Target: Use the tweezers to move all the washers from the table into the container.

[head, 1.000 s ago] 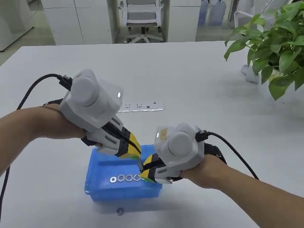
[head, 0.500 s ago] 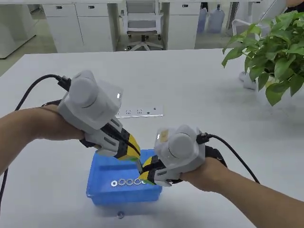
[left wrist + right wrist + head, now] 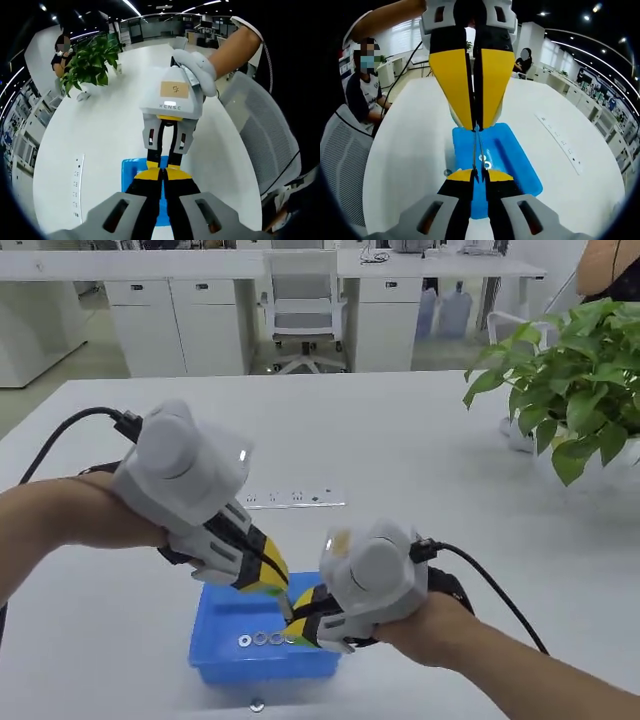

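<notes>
Washers [image 3: 262, 639] are judged light, thin and slippery, best pinched across the rim. By left tongs [image 3: 272, 578] and right tongs [image 3: 303, 614], both narrowed, the tweezers [image 3: 476, 150] are clamped.

We see washers [image 3: 262, 639] in container [image 3: 215, 658]; lone washer [image 3: 257, 705] on table [image 3: 400, 440] before it, power strip [image 3: 295, 499] behind, plant [image 3: 560, 390] far right
</notes>
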A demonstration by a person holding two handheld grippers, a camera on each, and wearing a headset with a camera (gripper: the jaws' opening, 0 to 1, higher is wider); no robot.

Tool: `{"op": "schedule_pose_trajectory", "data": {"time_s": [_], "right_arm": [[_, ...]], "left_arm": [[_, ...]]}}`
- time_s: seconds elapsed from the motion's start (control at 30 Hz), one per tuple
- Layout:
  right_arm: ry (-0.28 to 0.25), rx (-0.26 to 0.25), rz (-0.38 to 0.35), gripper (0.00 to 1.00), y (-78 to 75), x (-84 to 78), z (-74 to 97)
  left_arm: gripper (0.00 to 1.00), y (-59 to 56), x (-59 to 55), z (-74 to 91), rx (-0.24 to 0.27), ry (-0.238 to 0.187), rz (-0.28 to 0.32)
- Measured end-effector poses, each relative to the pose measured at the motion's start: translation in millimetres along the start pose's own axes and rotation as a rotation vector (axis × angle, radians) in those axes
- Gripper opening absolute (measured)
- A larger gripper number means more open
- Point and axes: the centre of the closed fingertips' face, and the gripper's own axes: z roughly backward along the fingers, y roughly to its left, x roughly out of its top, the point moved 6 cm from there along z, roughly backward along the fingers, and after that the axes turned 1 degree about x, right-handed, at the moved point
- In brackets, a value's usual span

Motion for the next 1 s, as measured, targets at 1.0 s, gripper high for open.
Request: {"op": "schedule_pose_trajectory", "data": {"time_s": [1.0], "right_arm": [[-0.038, 0.027, -0.022, 0.10, 47.1, 6.3, -14.4]], "left_arm": [[0.05, -42.4, -13.5, 7.5, -0.005, 0.029, 0.029]]}}
